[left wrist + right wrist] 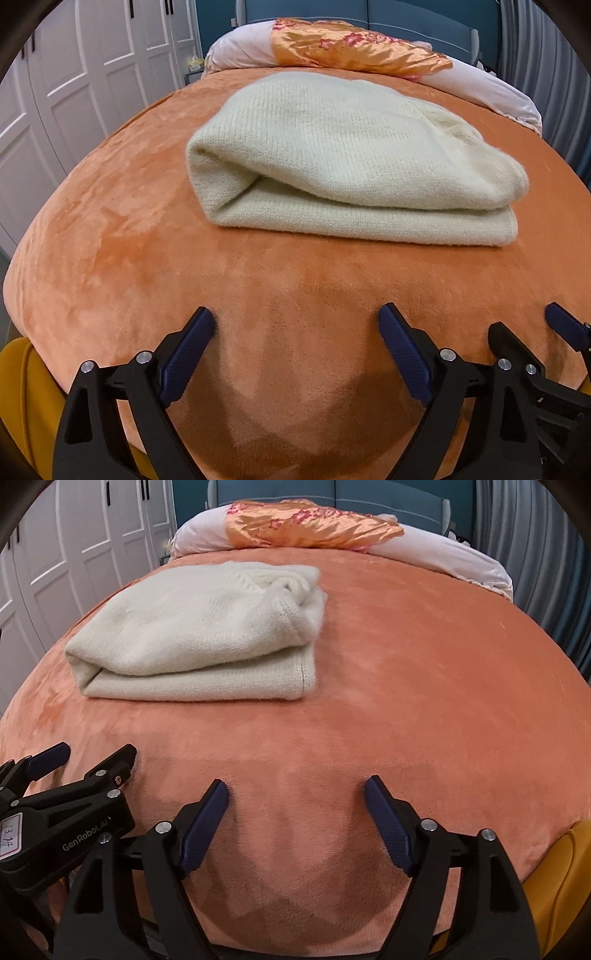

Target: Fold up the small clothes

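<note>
You see a cream knit sweater (343,155) on a soft orange blanket (129,229). At the far edge of the bed lies a pale pink pillow (443,557) with a shiny orange cloth (314,526) that has pink flowers. Your grippers are black with dark blue pads (203,827). The wardrobe doors (92,74) are white.

Bedroom surroundings

An orange plush blanket (129,229) is spread over the bed. At its far end a white pillow (443,557) is draped with an orange floral satin cloth (314,526). White wardrobe doors (74,74) are seen on the left, a blue headboard (369,498) behind.
</note>
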`<control>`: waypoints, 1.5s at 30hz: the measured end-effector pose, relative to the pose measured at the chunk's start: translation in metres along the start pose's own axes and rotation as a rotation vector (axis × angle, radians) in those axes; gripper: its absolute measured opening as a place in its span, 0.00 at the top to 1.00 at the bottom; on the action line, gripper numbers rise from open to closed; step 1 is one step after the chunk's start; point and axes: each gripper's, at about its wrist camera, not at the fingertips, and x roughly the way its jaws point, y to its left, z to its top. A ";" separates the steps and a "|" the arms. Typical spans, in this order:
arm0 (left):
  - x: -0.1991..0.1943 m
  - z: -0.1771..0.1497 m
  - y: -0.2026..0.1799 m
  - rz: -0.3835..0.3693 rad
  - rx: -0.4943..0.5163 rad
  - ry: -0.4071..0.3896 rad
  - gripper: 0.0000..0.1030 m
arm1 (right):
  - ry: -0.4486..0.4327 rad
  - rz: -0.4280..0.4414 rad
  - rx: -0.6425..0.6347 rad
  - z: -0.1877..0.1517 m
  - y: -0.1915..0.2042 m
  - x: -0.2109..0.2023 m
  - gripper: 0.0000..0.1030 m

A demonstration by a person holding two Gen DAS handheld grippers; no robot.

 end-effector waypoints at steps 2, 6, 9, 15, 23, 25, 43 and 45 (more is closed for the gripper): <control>0.000 -0.002 0.000 0.006 -0.006 -0.020 0.11 | -0.030 -0.003 0.013 -0.004 -0.002 0.000 0.24; 0.001 -0.003 -0.001 0.012 -0.017 -0.039 0.11 | -0.034 -0.015 0.033 -0.003 -0.007 0.002 0.17; 0.001 -0.002 0.000 0.011 -0.026 -0.046 0.11 | -0.027 -0.022 0.050 -0.002 -0.011 0.005 0.11; 0.002 -0.001 0.001 0.008 -0.030 -0.048 0.10 | -0.019 -0.025 0.060 -0.004 -0.013 0.005 0.06; 0.002 -0.001 0.003 0.005 -0.032 -0.047 0.10 | -0.007 -0.002 0.052 -0.006 -0.010 0.004 0.05; 0.002 -0.001 0.003 0.006 -0.032 -0.049 0.09 | -0.011 0.004 0.057 -0.007 -0.011 0.005 0.04; 0.007 0.002 0.007 0.034 -0.042 -0.044 0.05 | -0.011 -0.002 0.058 -0.008 -0.009 0.008 0.04; 0.007 0.002 0.008 0.034 -0.042 -0.044 0.05 | -0.012 -0.002 0.058 -0.008 -0.009 0.008 0.04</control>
